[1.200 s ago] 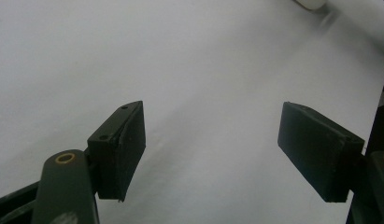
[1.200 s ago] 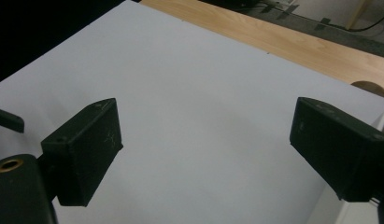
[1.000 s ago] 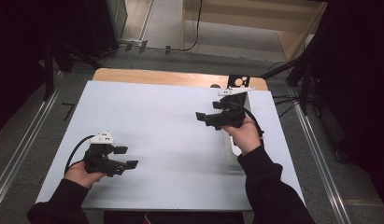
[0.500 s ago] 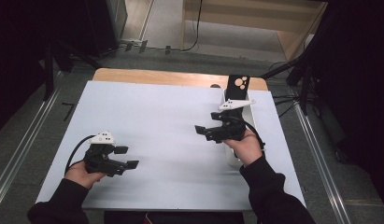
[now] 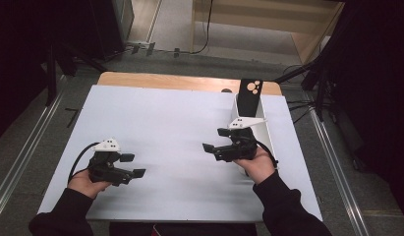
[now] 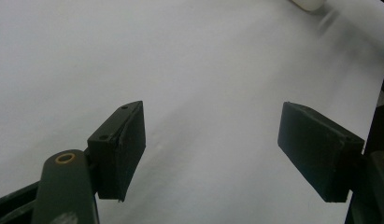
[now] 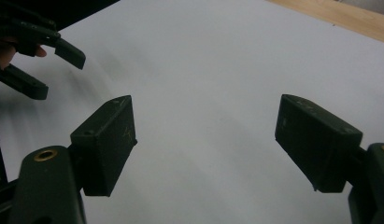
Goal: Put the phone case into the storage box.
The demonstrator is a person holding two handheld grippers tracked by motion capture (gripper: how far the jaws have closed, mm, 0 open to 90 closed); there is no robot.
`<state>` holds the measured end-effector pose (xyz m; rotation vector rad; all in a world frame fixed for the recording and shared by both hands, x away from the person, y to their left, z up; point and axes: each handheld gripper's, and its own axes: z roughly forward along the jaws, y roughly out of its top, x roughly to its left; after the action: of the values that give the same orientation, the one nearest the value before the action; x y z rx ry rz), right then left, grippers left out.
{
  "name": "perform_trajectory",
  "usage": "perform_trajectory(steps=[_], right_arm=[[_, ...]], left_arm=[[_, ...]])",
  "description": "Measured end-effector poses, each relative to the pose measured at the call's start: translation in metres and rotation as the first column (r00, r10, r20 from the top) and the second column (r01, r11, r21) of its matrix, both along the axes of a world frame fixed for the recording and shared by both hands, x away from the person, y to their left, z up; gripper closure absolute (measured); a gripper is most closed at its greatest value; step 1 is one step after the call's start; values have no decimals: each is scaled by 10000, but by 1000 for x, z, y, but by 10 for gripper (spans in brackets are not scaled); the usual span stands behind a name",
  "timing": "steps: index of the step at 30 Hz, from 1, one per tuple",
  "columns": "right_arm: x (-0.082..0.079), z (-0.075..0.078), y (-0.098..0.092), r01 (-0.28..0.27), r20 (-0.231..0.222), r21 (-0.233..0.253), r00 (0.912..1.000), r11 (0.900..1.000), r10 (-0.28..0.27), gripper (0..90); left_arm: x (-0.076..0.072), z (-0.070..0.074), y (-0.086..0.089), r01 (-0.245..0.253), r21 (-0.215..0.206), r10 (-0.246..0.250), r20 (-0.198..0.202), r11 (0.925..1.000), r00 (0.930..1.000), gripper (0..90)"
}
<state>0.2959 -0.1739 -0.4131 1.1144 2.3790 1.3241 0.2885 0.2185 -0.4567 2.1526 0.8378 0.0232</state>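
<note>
My left gripper (image 5: 133, 165) is held low over the front left of the white table sheet (image 5: 165, 123), open and holding nothing. In the left gripper view its pads (image 6: 122, 149) stand wide apart above bare sheet. My right gripper (image 5: 215, 139) is open at the right of centre and points left, just left of a white upright holder (image 5: 262, 130). A black phone (image 5: 249, 96) with pale camera rings leans in the holder's far end. The right gripper (image 7: 203, 144) has nothing between its jaws, and the left gripper (image 7: 35, 51) shows farther off in its view.
A wooden table edge (image 5: 165, 81) runs along the back of the sheet, seen too in the right gripper view as a wooden strip (image 7: 339, 14). Metal rails (image 5: 22, 152) flank the table. Cables and dark stands (image 5: 317, 83) crowd the back right. A white object's corner (image 6: 309, 3) lies beyond the left gripper.
My right gripper has drawn back toward the person and away from the white holder, leaving the black phone uncovered there. The left gripper has stayed in place.
</note>
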Motion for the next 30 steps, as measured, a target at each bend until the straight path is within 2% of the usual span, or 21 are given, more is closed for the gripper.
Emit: perform_trajectory(steps=[12,19,30], right_arm=[[-17,-14,-6,-161,-192,21,9997,9999,161,188],[-29,-22,-9,-287,-258,193,9992,9994,292,188],[-47,-38,-19,-304,-658,158,9973,9994,314,188]], left_arm=[[0,0,-1,0,-20,0,4,10000,10000,231],[0,-1,-1,-21,-62,21,-28,10000,10000,231],[0,0,-1,-45,-46,45,-15,10000,10000,231]])
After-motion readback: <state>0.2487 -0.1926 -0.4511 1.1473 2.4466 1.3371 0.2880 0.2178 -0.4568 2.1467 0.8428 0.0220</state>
